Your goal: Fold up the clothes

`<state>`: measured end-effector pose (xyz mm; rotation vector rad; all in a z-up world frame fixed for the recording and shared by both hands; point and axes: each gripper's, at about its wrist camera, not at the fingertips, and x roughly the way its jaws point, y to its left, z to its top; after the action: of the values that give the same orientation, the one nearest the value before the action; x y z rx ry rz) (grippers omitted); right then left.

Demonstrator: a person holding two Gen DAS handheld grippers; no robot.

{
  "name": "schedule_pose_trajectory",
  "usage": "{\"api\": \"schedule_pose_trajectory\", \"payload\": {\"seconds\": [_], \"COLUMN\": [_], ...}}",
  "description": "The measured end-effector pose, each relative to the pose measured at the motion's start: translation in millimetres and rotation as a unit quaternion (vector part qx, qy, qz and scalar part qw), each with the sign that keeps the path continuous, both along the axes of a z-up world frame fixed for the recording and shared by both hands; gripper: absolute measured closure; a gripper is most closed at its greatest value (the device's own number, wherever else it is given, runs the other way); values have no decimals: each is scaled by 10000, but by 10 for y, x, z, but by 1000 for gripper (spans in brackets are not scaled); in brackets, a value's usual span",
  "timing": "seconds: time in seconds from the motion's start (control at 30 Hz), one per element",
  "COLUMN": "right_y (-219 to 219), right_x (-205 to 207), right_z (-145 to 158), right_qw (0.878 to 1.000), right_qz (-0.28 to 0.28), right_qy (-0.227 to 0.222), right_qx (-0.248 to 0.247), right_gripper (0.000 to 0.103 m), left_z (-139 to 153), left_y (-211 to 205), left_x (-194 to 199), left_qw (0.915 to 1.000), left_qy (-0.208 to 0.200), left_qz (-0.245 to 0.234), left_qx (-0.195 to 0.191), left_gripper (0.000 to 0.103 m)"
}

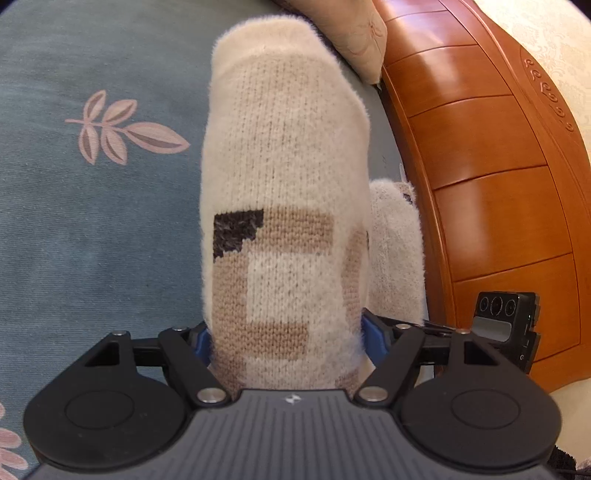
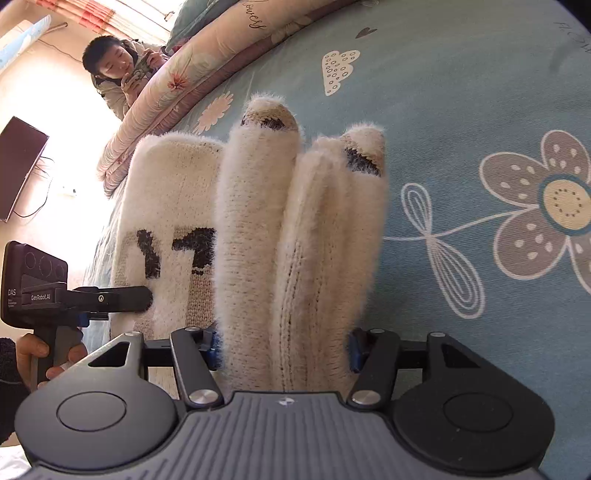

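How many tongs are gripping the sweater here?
2. The left tongs clamp one bunched edge of the fuzzy cream sweater; the right tongs clamp another beside them.

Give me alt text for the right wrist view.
The right tongs grip bunched folds of a fluffy cream knitted sweater above a blue flowered bedsheet. At left, the left tongs hold the same sweater.

Daylight pours in from the curtained window at far left, washing the wall out to white. The wooden bed frame shows soft glare. Both views bow strongly at their edges; the sweater stays sharp.
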<state>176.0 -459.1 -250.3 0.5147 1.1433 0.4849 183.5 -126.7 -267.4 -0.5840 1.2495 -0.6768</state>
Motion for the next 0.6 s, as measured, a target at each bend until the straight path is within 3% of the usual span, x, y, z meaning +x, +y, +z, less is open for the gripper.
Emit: {"api": "schedule_pose_trajectory", "payload": {"seconds": [0.27, 0.6], "right_y": [-889, -1801], "right_x": [-552, -970], "right_z": [139, 53], "right_qw": [9974, 9904], "right_qz": [-334, -351], "right_qy": [199, 566], "right_qx": [-614, -1209], "right_gripper": [40, 40], "left_z": [-240, -500], "left_y": [-949, -2037], "left_x": [-210, -447], "left_qw": [9967, 9905], "left_qy": [180, 204], "left_qz": [-669, -1286], "left_qx": [-415, -445], "left_gripper": [29, 29]}}
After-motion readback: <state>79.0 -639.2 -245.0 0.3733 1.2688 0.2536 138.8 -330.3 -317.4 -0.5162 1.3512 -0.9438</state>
